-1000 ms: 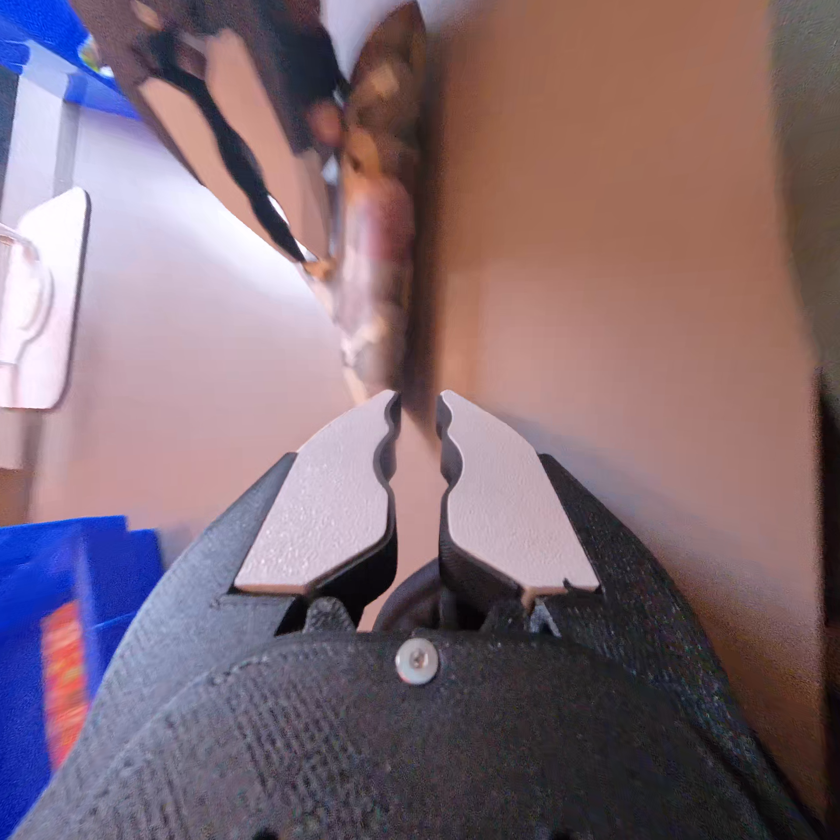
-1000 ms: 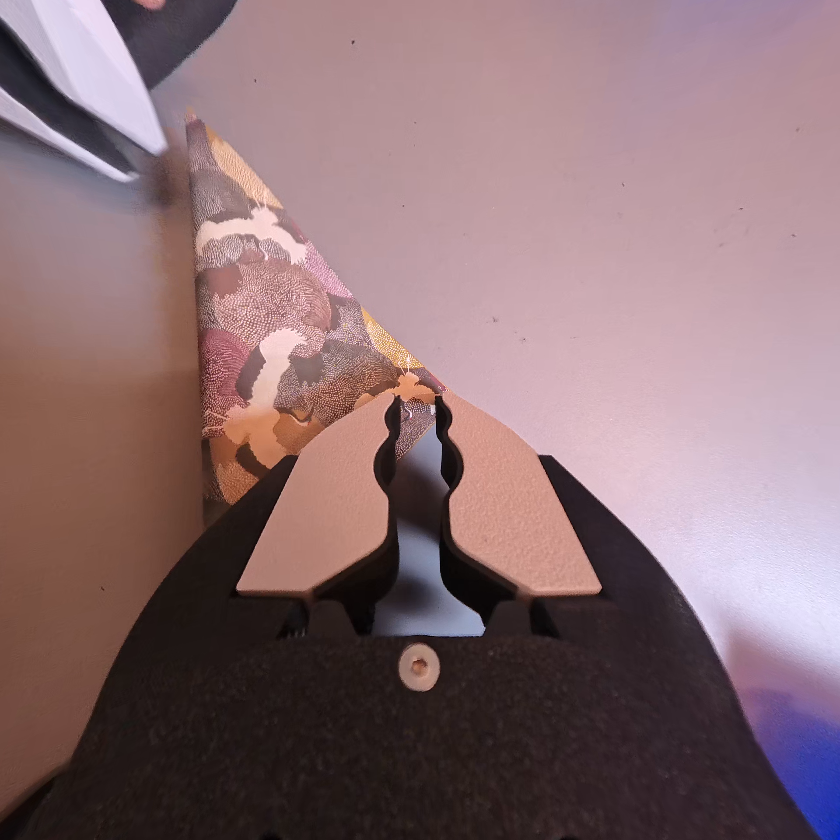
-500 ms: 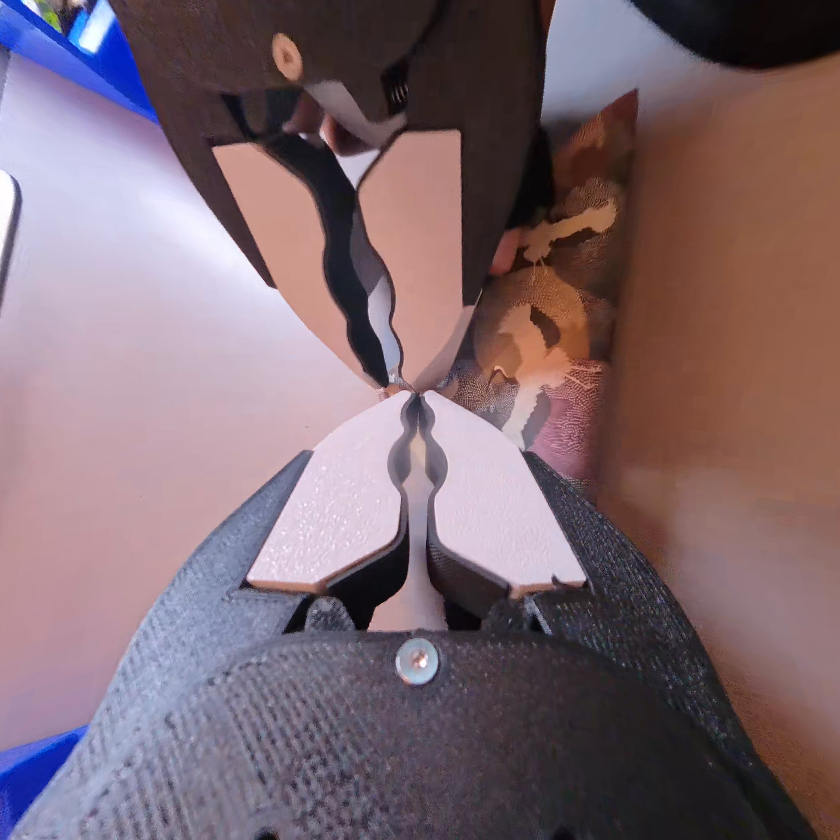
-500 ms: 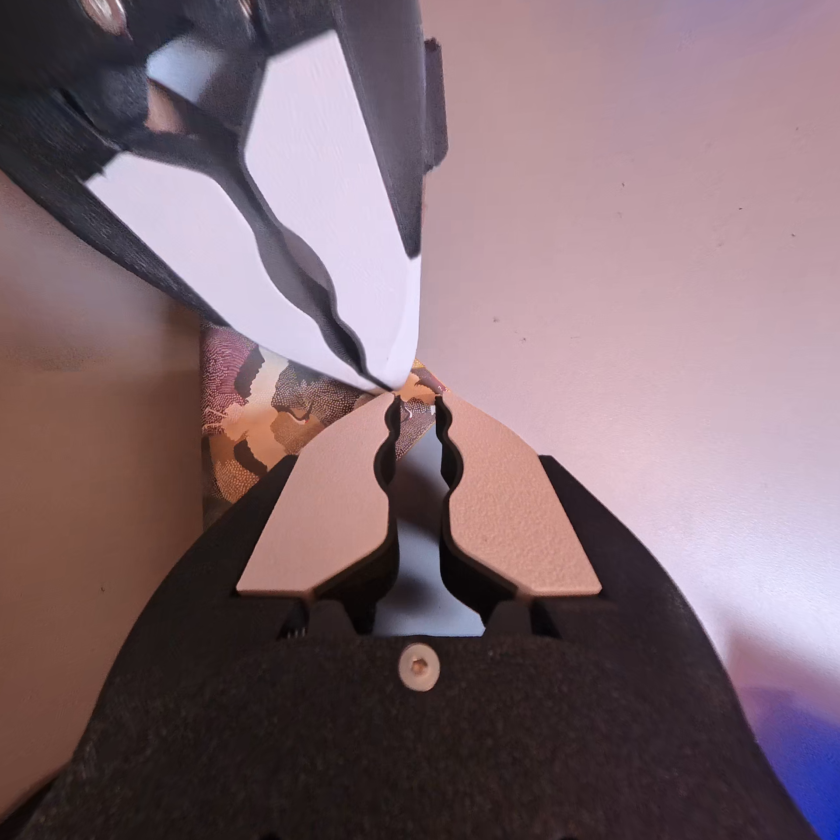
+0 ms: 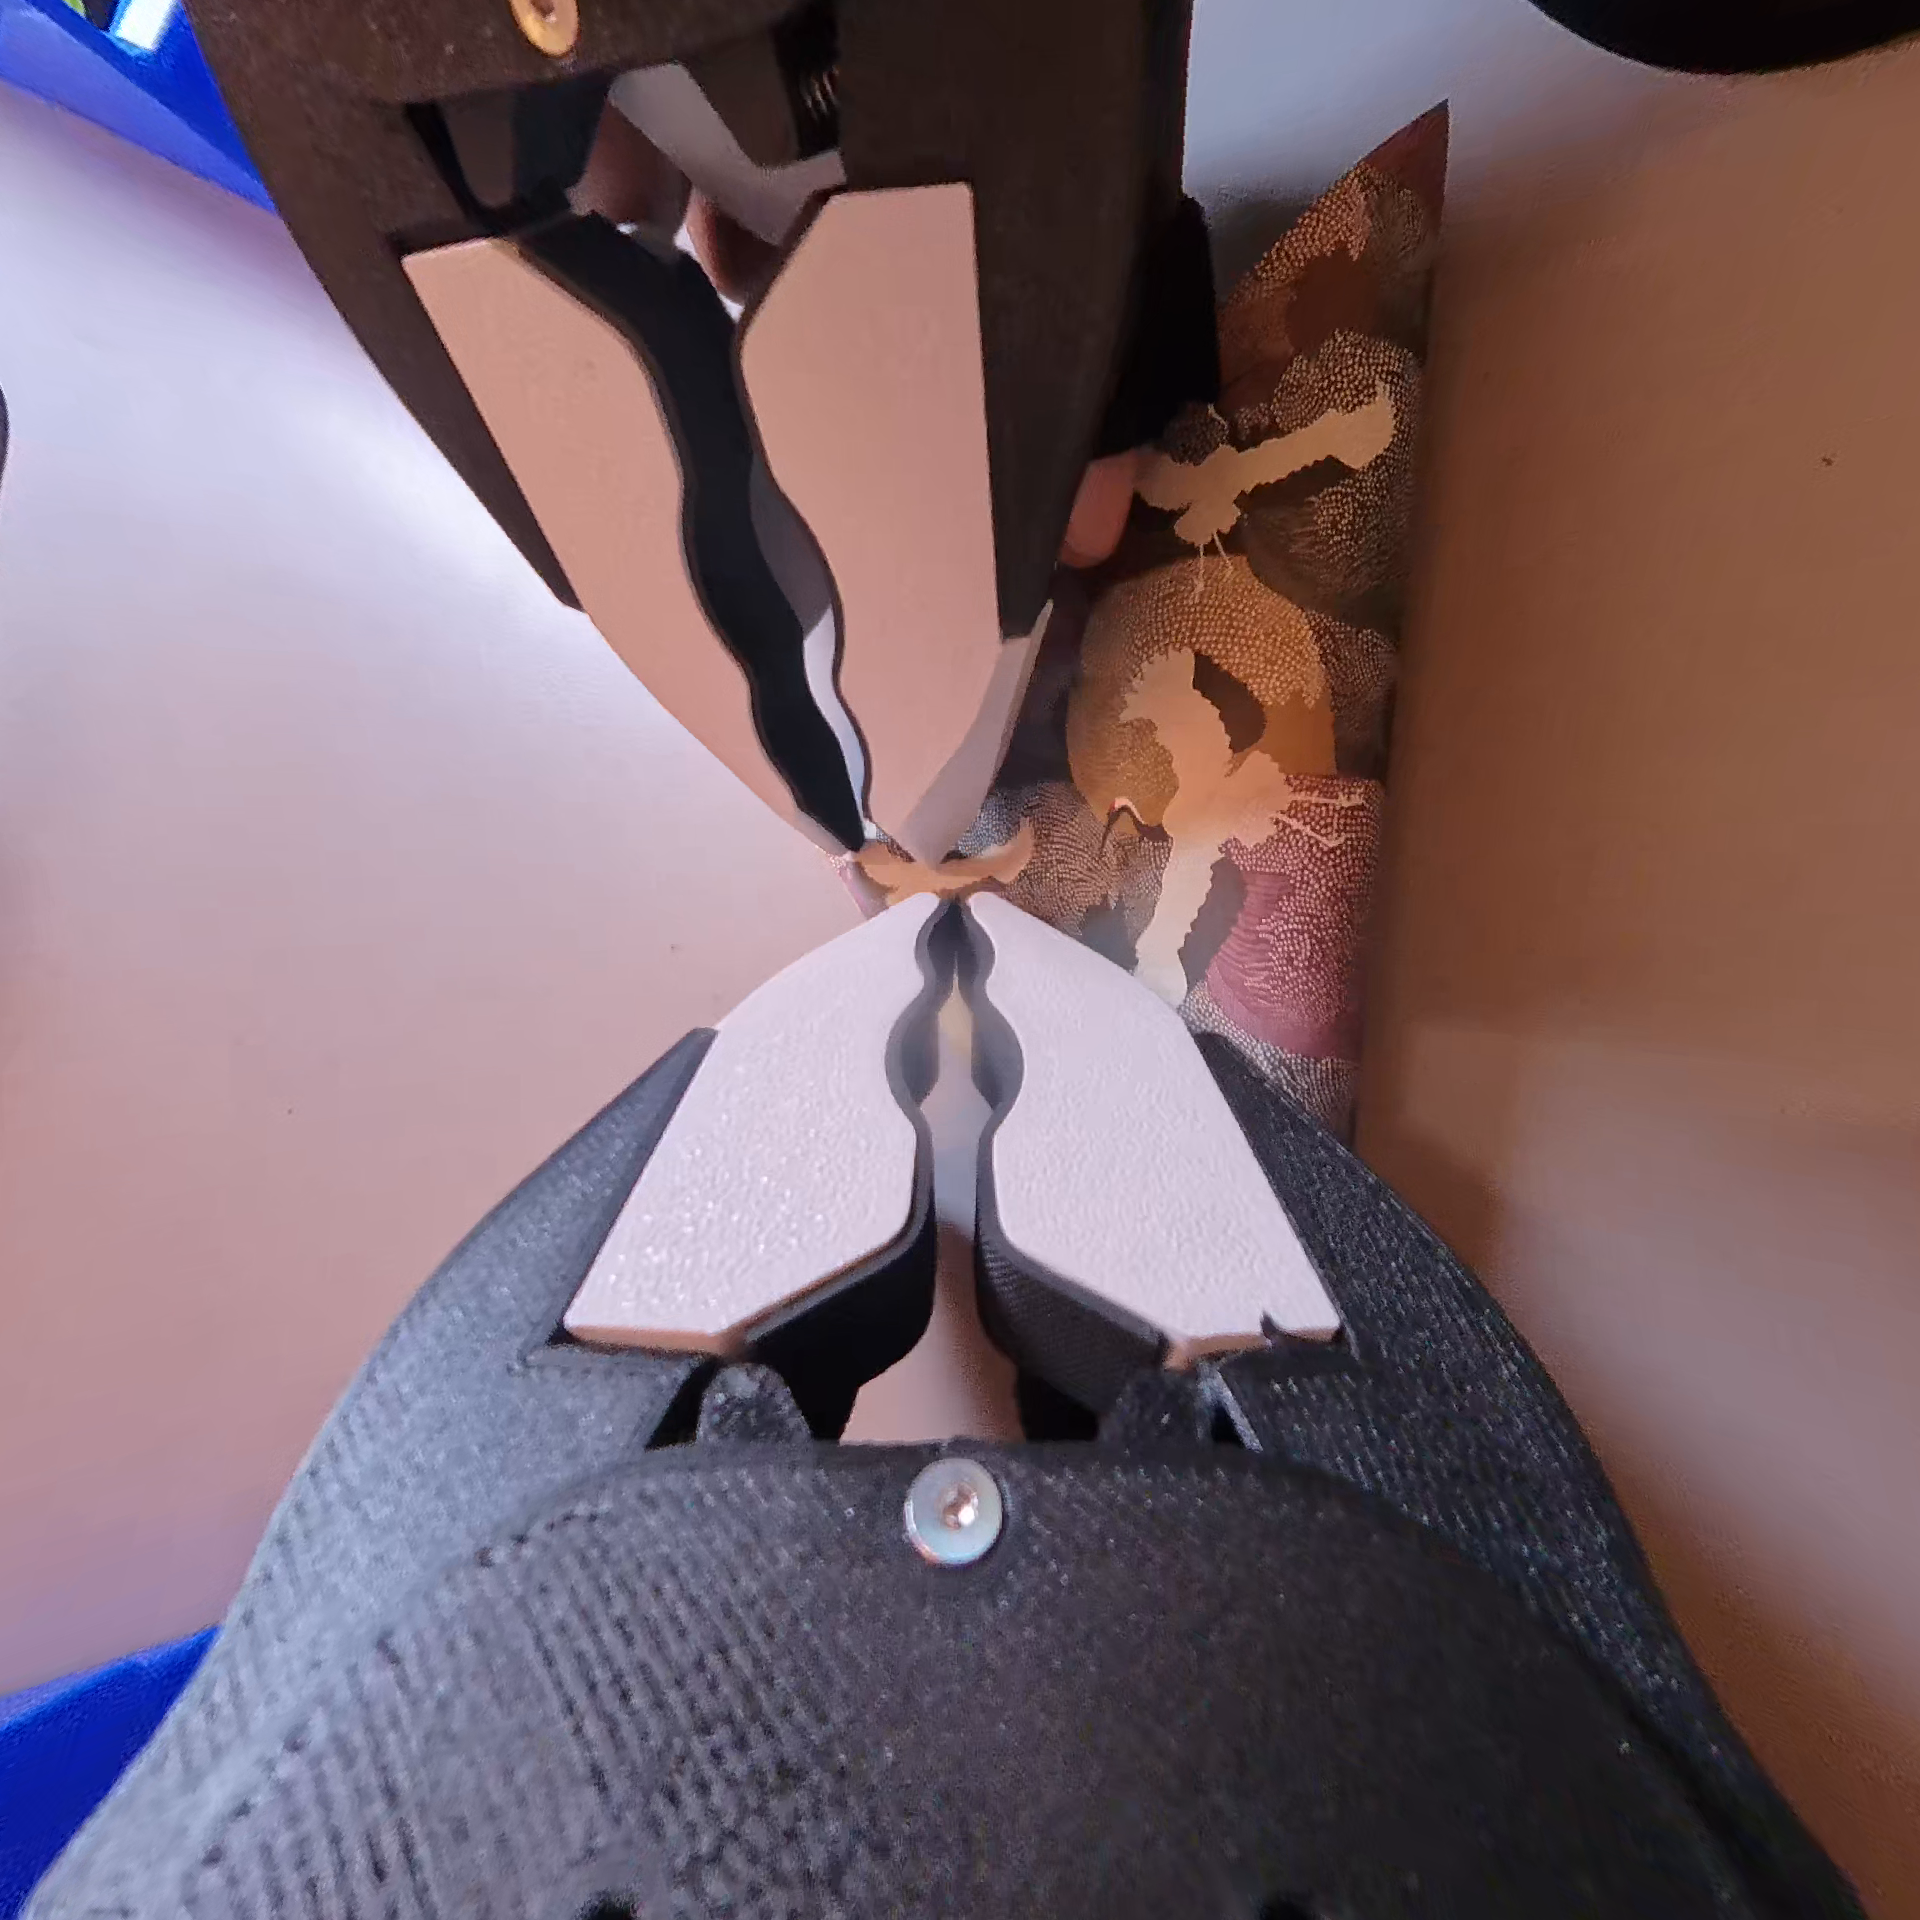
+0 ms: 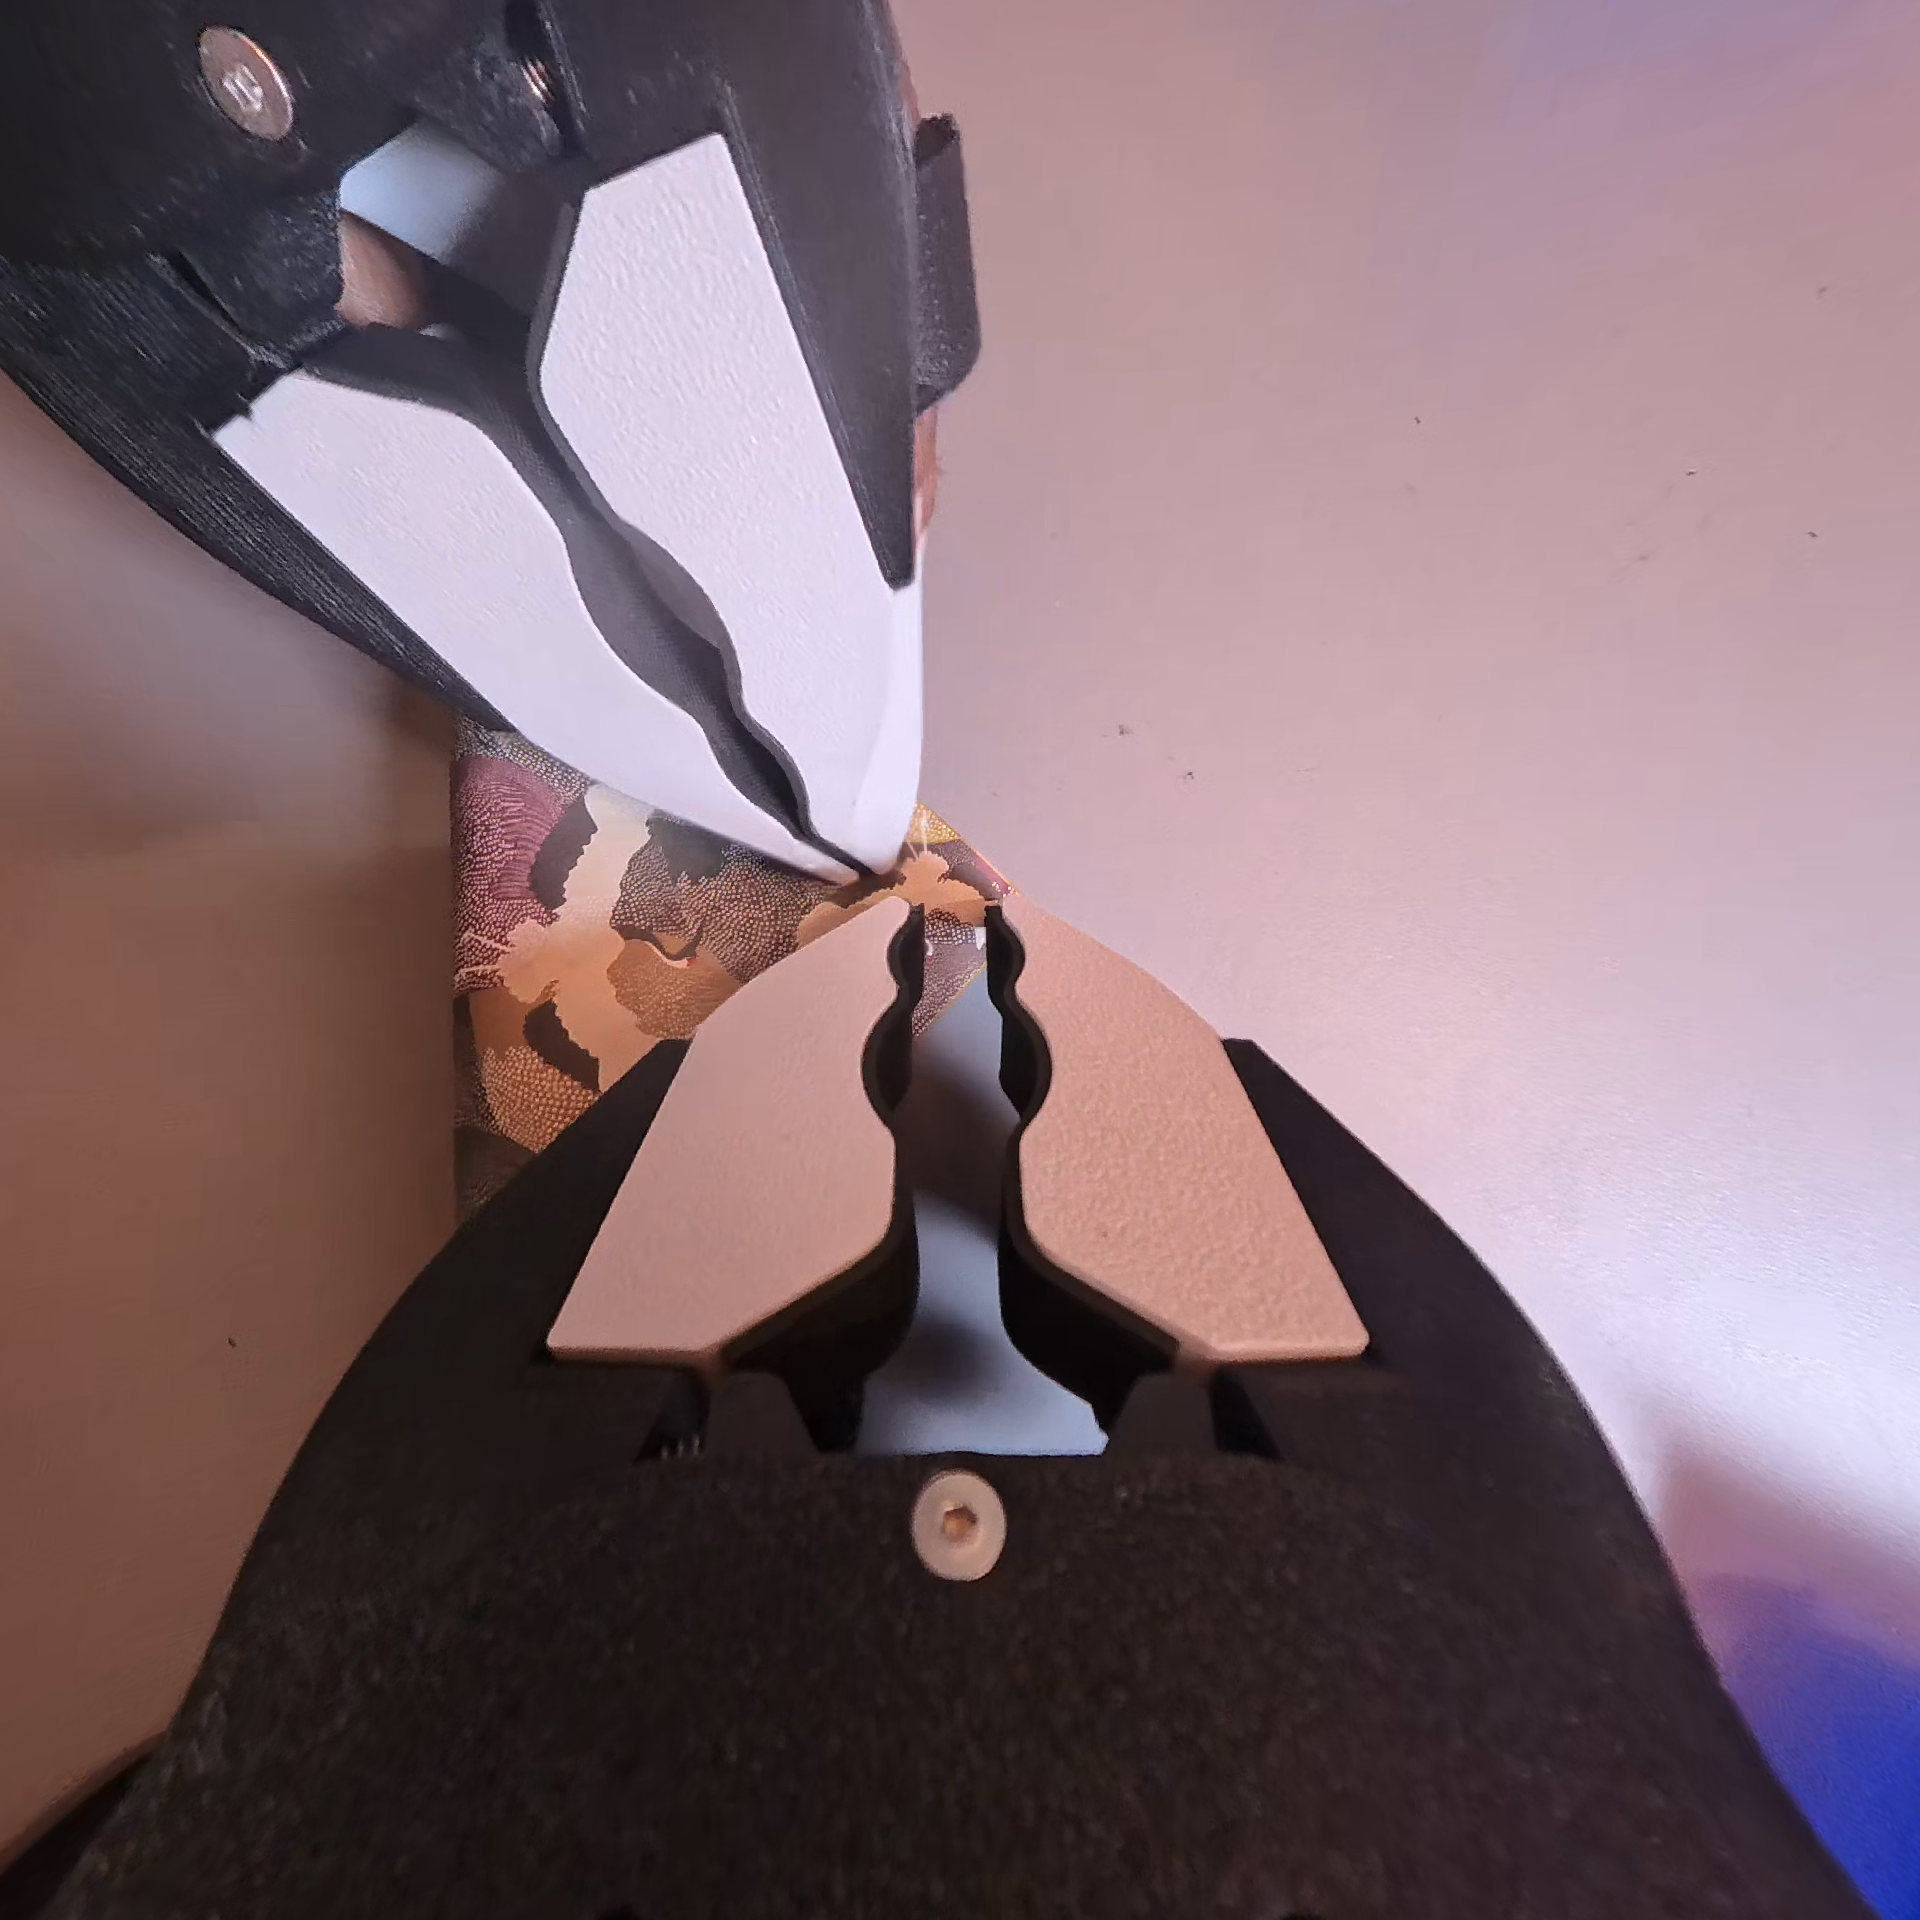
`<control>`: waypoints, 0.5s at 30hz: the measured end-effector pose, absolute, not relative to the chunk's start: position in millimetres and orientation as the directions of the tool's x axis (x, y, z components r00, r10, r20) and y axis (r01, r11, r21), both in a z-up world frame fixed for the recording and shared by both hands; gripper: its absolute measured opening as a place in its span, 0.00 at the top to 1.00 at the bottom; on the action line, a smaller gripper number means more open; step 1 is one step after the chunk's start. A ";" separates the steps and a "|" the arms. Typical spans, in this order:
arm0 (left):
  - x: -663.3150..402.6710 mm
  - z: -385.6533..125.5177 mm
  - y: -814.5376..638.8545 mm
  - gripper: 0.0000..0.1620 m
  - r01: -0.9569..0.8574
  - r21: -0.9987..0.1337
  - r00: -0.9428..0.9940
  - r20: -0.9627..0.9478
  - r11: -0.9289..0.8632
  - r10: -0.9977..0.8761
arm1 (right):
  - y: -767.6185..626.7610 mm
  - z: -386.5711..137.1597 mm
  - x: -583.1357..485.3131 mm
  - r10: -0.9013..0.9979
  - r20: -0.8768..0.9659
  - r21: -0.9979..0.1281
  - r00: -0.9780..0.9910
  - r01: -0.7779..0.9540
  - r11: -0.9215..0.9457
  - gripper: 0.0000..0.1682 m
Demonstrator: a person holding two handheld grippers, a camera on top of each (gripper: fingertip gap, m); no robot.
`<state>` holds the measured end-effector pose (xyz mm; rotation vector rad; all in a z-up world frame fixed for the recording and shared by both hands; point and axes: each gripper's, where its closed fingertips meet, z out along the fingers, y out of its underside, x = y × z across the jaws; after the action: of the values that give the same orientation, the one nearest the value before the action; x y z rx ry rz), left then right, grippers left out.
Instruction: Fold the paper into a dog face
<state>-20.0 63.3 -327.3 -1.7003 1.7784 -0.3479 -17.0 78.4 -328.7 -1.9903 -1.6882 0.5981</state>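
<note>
Where the left wrist view looks along its fingers, the black left gripper (image 5: 951, 914) with pale grey pads has its jaws nearly together at a corner of the patterned, folded sheet of paper (image 5: 1247, 727) lying on the pale worktop (image 5: 312, 831); whether it pinches that corner cannot be told. Facing it, the dark right gripper (image 5: 883, 842) touches the same corner.

From the right wrist view, the right gripper (image 6: 951, 920) stands slightly parted over the paper (image 6: 582, 935), gripping nothing visible, with the left gripper (image 6: 868, 862) tip to tip opposite.
</note>
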 end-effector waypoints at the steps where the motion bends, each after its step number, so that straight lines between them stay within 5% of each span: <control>1: -21.8 -327.4 62.1 1.00 -0.790 -0.601 0.051 -0.257 0.118 -0.965 | 78.6 -328.7 -17.0 0.988 -0.032 -0.599 0.152 0.788 -0.141 0.94; 15: -13.2 -319.6 52.2 1.00 -0.740 -0.665 0.048 -0.204 0.102 -0.978 | 84.3 -329.1 -16.8 0.980 -0.045 -0.585 0.193 0.790 -0.182 1.00</control>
<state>-13.2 52.2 -319.6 -1.6883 1.7428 -0.4742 -16.8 84.3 -329.1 -2.0394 -1.6521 0.5850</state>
